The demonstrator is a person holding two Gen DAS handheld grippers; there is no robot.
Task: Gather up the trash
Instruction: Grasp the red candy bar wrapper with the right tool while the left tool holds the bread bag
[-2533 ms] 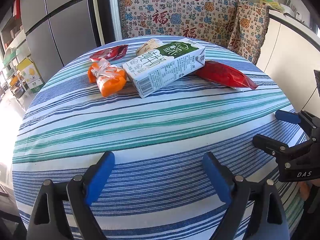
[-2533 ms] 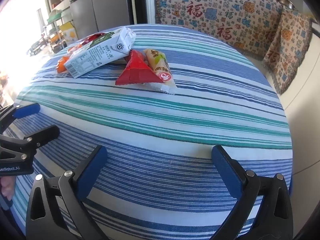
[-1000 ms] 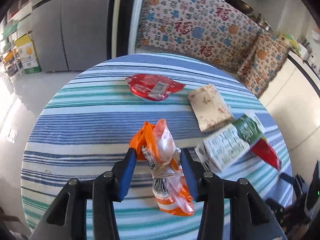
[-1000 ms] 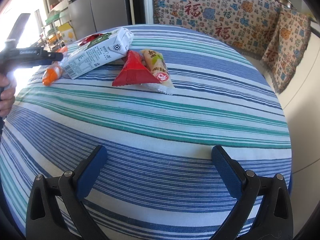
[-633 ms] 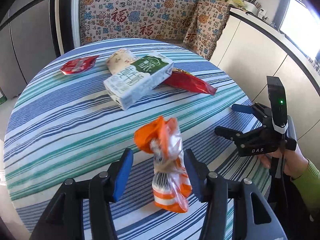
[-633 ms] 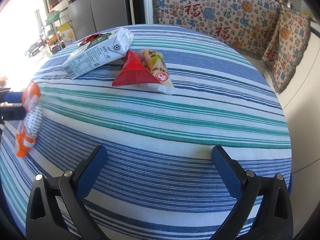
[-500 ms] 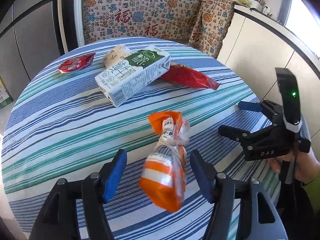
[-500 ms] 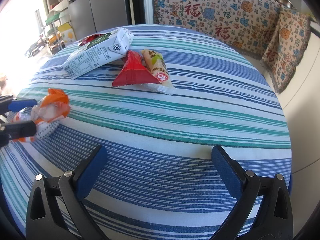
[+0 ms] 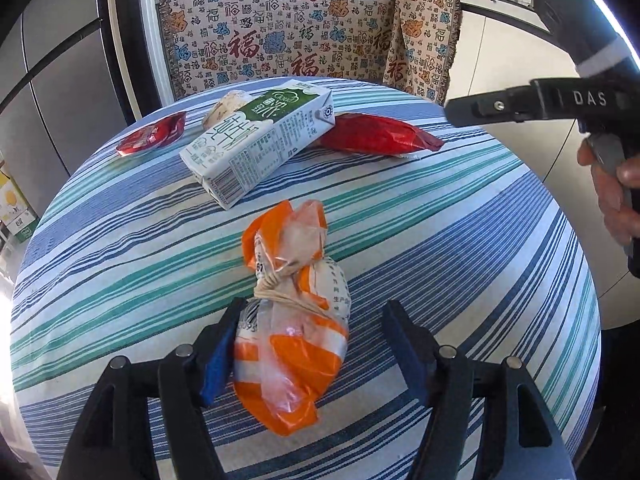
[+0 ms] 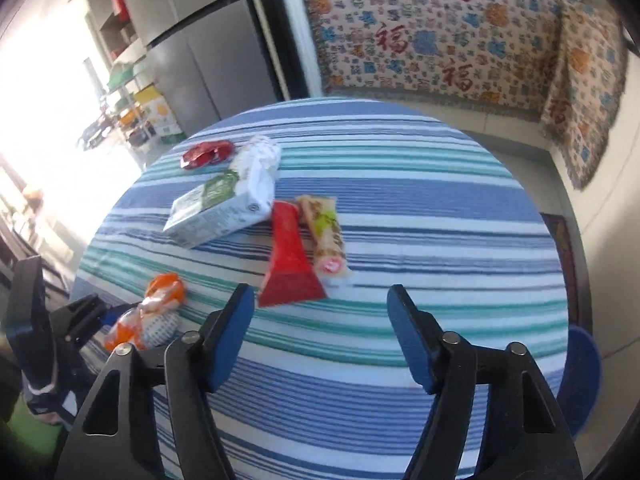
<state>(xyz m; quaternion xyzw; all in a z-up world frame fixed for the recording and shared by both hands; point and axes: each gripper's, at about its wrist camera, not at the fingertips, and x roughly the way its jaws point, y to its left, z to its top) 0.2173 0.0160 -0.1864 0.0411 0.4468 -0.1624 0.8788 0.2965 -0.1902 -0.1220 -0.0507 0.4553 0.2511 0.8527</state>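
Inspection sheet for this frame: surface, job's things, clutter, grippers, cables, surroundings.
Surface: round table under a blue, green and white striped cloth.
Job's things: orange tied bag lying between the left gripper's jaws; milk carton on its side; long red wrapper; yellow-green snack wrapper beside it; small red packet; pale packet behind the carton.
Clutter: nothing seen.
Grippers: left jaws open, one pad against the bag; right gripper open, empty.
Cables: nothing seen.
Surroundings: patterned throw, grey fridge.

Both hand-held grippers, left (image 9: 308,344) and right (image 10: 320,332), jaws spread.
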